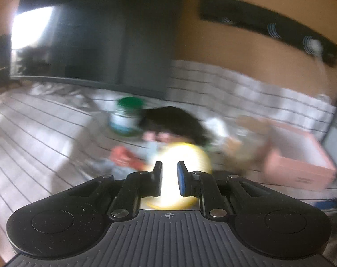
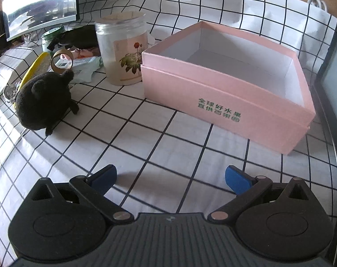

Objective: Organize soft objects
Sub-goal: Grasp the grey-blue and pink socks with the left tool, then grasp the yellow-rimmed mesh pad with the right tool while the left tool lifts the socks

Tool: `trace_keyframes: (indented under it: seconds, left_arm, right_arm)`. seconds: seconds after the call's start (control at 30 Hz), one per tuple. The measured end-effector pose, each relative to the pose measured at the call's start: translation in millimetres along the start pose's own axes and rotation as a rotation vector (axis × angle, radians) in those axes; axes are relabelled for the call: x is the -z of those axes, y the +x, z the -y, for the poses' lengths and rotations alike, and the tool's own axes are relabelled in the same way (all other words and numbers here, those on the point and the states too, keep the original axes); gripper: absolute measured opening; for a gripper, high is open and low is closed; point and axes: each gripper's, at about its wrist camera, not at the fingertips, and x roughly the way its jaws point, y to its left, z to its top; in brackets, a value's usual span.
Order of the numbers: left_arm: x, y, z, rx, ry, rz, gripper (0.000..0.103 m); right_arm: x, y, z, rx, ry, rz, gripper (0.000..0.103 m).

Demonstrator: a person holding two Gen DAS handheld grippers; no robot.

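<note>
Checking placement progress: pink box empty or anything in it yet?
Empty. The right wrist view looks into the pink box: only bare white floor and walls show. The black plush toy lies outside it on the checked cloth.

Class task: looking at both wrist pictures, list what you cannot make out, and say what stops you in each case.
- Left wrist view: the yellow thing at the left gripper is glare-washed and blurred, so its identity and grip are unclear.
- Left wrist view: clutter around the green-lidded jar is smeared.
- Right wrist view: the pink box near wall hides part of its floor.
- Right wrist view: the black plush toy faces away.
</note>
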Motion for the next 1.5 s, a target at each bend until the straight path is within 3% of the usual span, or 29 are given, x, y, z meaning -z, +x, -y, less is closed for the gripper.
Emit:
trace_keyframes:
  seconds: [0.1, 0.2, 0.33, 0.43, 0.57, 0.73, 0.83, 0.87, 0.97, 1.1, 1.17, 1.33, 1.43, 1.5]
  left_arm:
    - [-23, 32, -36, 0.002, 0.035, -0.102, 0.018]
    - [-33, 58, -61, 0.035, 0.084, -0.124, 0.018]
    - [-39, 89, -86, 0.092, 0.044, -0.188, 0.018]
    - [-36, 107, -91, 0.161, 0.042, -0.229, 0.018]
    - [-26, 120, -76, 0.227, 0.133, -0.264, 0.018]
    - [-7, 119, -52, 0.165, 0.328, -0.211, 0.022]
    - [-2, 117, -50, 0.093, 0.382, -0.191, 0.028]
    - [-3, 117, -52, 0.069, 0.368, -0.2, 0.032]
    - [-7, 116, -64, 0.047, 0.284, -0.235, 0.033]
    - [-8, 118, -74, 0.075, 0.173, -0.26, 0.032]
    - [-10, 118, -81, 0.128, 0.105, -0.294, 0.034]
    - [-2, 110, -86, 0.173, 0.108, -0.293, 0.037]
    - [1, 106, -94, 0.182, 0.008, -0.279, 0.037]
    - [-1, 107, -95, 0.192, 0.002, -0.301, 0.036]
  right_arm:
    - [-5, 1, -6, 0.009, 0.012, -0.035, 0.103]
    - [-14, -1, -13, 0.031, 0.09, -0.08, 0.103]
    - [-25, -21, -31, 0.092, 0.165, -0.024, 0.103]
    - [-33, -38, -48, 0.13, 0.163, 0.015, 0.103]
    - [-34, -55, -66, 0.193, 0.139, 0.032, 0.103]
    - [-31, -64, -81, 0.243, 0.06, 0.041, 0.103]
    - [-34, -65, -84, 0.242, 0.021, 0.073, 0.103]
    - [-36, -64, -84, 0.238, 0.02, 0.082, 0.103]
    - [-40, -64, -82, 0.207, 0.036, 0.103, 0.103]
    - [-42, -63, -79, 0.176, 0.057, 0.118, 0.103]
    - [-41, -62, -78, 0.163, 0.058, 0.123, 0.103]
    - [-43, -57, -75, 0.148, 0.075, 0.118, 0.103]
    - [-43, -54, -77, 0.135, 0.071, 0.109, 0.103]
    - [-43, -51, -79, 0.129, 0.061, 0.101, 0.103]
